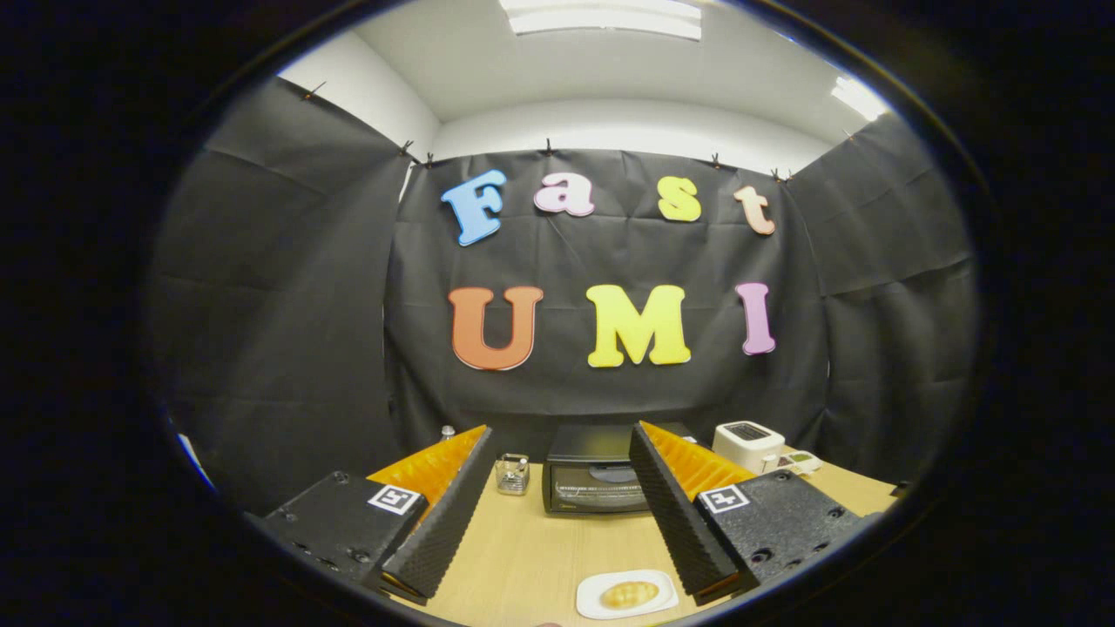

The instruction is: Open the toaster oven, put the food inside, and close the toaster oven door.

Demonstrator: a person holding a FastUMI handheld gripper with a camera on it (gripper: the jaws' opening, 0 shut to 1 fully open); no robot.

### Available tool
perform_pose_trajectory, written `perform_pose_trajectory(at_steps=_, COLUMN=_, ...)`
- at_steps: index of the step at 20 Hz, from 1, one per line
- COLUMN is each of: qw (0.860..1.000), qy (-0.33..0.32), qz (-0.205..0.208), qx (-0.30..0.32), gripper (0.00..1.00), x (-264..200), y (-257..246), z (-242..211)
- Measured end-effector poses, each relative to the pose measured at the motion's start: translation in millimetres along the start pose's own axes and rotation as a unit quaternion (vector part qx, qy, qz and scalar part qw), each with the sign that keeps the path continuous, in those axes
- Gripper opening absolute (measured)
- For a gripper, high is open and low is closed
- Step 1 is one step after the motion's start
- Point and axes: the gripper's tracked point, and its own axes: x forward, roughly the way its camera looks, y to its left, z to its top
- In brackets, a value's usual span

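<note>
Spreading out under the gripper is the wooden table (523, 557), the largest thing here, with bare board running from the fingers forward to the appliances along its far edge. Next in size, the toaster oven (596, 479) sits at that far edge against the booth's wall, straight ahead and beyond the fingers, its door facing back toward them and looking closed; its long axis runs crosswise to the line of the fingers, so the door's upper edge lies square to a forward approach. The gripper (557, 466) hangs above the table with its jaws spread wide and nothing between them, the oven framed in the gap. To the right of the oven stands a white toaster (747, 444), close enough that a swing to that side has little room; to the left a small glass jar (512, 475) stands just beside the oven, with more open board past it. Nearest, below and between the fingers, a white plate (592, 603) carries the food (629, 594), a pale bun lying crosswise. By my judgement the door comes first, a straight push forward over the clear middle of the table.
</note>
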Motion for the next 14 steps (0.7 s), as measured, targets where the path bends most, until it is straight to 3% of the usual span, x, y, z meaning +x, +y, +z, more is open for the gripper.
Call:
perform_pose_trajectory(at_steps=5, qw=1.0, qy=0.008, qz=0.014, qx=0.01, gripper=1.0, x=12.2, y=-2.4, z=-8.0)
perform_pose_trajectory(at_steps=14, qw=0.999, qy=0.04, qz=-0.017, qx=0.018, gripper=1.0, x=68.5, y=-46.8, z=-47.0)
